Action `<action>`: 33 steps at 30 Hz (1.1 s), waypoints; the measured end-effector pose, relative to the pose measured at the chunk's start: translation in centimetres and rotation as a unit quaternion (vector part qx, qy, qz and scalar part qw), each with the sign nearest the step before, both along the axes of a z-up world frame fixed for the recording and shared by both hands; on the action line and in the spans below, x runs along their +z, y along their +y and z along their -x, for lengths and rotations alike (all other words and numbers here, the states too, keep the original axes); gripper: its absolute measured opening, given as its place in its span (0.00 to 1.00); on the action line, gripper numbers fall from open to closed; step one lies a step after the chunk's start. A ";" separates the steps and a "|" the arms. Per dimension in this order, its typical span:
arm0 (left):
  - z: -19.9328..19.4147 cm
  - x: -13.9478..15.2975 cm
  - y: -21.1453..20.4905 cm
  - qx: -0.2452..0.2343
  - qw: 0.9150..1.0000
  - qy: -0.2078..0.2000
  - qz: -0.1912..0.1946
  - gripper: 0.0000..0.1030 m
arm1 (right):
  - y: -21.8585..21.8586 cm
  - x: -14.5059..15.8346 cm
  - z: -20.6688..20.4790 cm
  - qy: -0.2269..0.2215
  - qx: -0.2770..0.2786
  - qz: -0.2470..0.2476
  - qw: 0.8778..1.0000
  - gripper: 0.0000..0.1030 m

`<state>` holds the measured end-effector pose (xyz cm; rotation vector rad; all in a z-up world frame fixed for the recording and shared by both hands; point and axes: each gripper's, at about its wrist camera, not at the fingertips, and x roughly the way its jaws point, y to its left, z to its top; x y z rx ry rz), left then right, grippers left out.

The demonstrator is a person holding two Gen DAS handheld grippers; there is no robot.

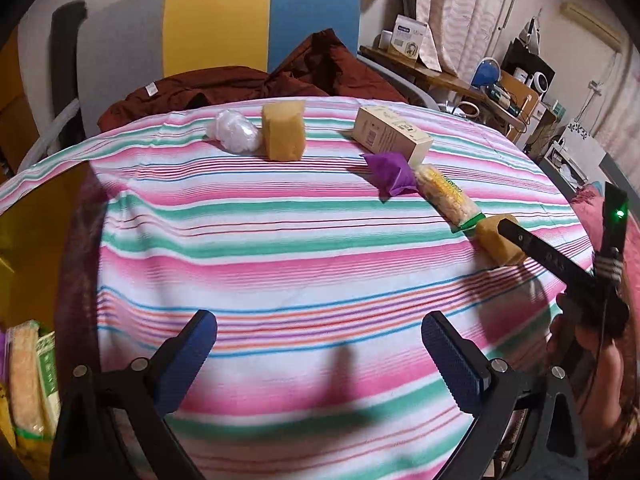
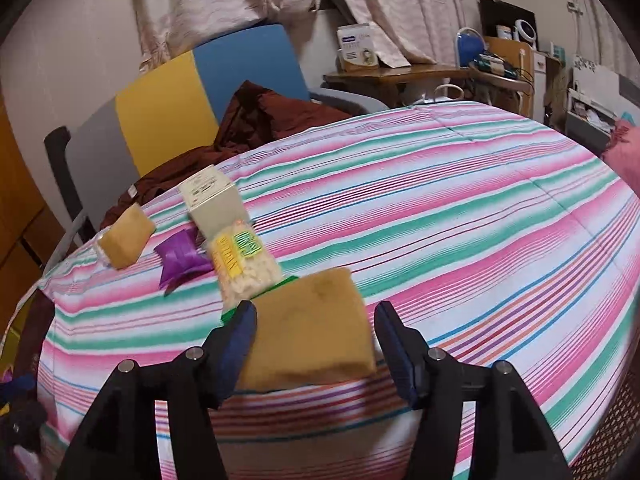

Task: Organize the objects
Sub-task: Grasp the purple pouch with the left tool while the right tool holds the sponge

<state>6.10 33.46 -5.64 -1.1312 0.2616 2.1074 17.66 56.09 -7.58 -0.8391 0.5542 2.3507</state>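
Observation:
My left gripper (image 1: 318, 344) is open and empty, low over the striped tablecloth (image 1: 280, 240). My right gripper (image 2: 316, 332) is open, its jaws on either side of a yellow sponge (image 2: 312, 332) that lies on the cloth; there is a gap on the right side. That sponge also shows in the left wrist view (image 1: 498, 240) under the right gripper's finger. Beyond it lie a snack packet (image 2: 244, 264), a purple wrapper (image 2: 180, 260), a cream box (image 2: 214, 204) and a second sponge (image 2: 126, 240). A white plastic wad (image 1: 236, 132) sits beside the second sponge (image 1: 282, 130).
A chair (image 1: 216, 28) with dark red clothing (image 1: 256, 84) stands behind the table. A container with packets (image 1: 28, 392) is at the lower left, off the table. A cluttered wooden desk (image 2: 400, 72) is at the back right.

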 end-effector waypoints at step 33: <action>9.1 -3.9 17.0 -0.019 1.000 0.025 0.003 0.51 | 0.5 -1.6 0.3 0.031 0.006 -0.017 0.999 0.57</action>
